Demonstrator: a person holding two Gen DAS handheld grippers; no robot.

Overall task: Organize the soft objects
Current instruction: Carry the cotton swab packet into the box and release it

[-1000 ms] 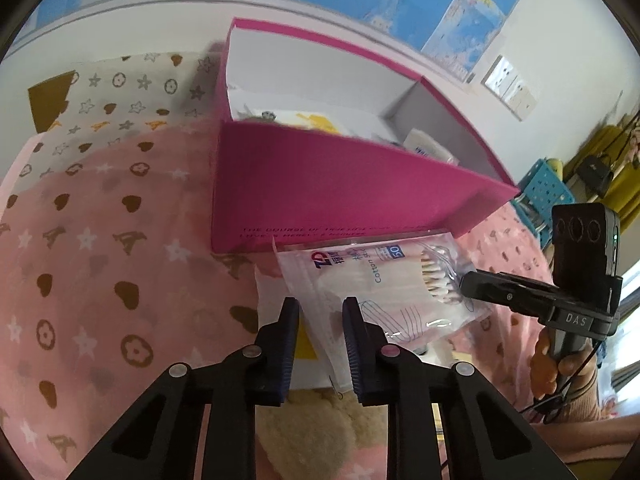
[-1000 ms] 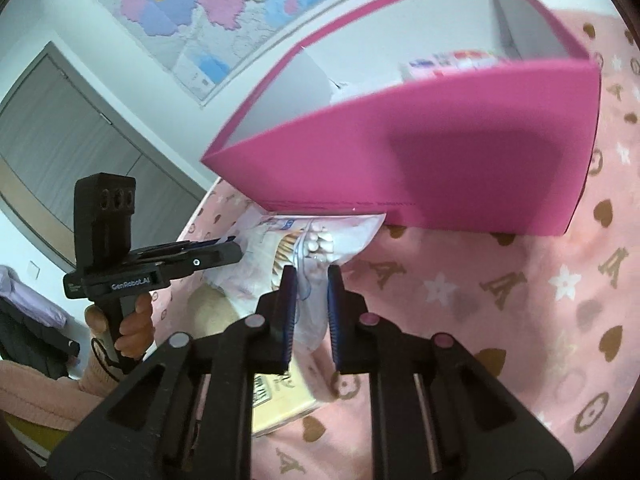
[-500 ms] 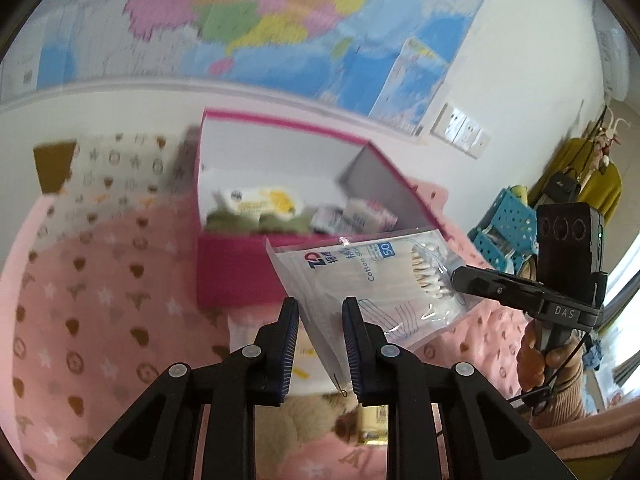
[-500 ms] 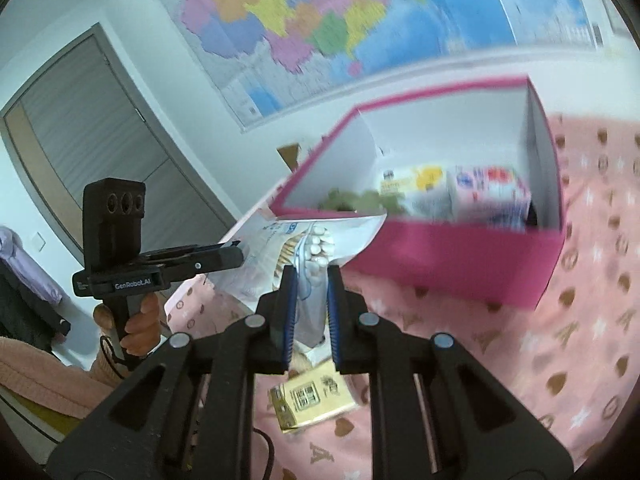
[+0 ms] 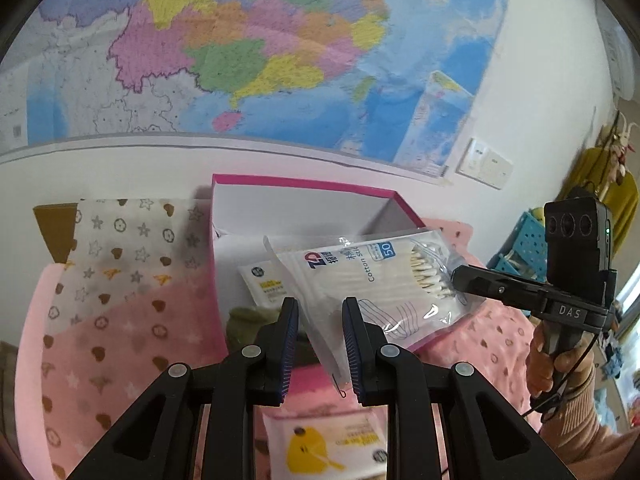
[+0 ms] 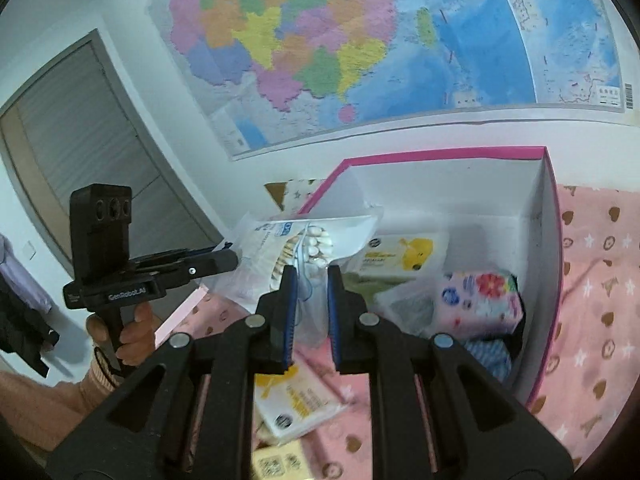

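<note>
Both grippers pinch one clear bag of cotton swabs point(image 5: 372, 276), one at each end! Left gripper point(image 5: 319, 320) has its blue-padded jaws clamped on the bag's lower corner, the plastic running up and away to the right from between them. Right gripper point(image 6: 311, 284) nips the swab-tip end of the same bag, jaws drawn close with the film caught between. Held up in the air, the bag hangs just over the near wall of the one pink box point(image 5: 224, 264), which sits open ahead of both grippers on the pink patterned cloth point(image 5: 104, 344).

Inside the box, beyond the right gripper, I count one yellow-printed wipes pack point(image 6: 404, 256), one floral tissue pack point(image 6: 480, 300) to its right, a blue-striped item point(image 6: 486, 354) below that, and something olive green point(image 5: 248, 320) at the left.

Outside the box, beneath the left gripper's fingers, lies a second yellow-printed wipes pack point(image 5: 328, 444). A wall map point(image 5: 260, 48) hangs behind it all.
</note>
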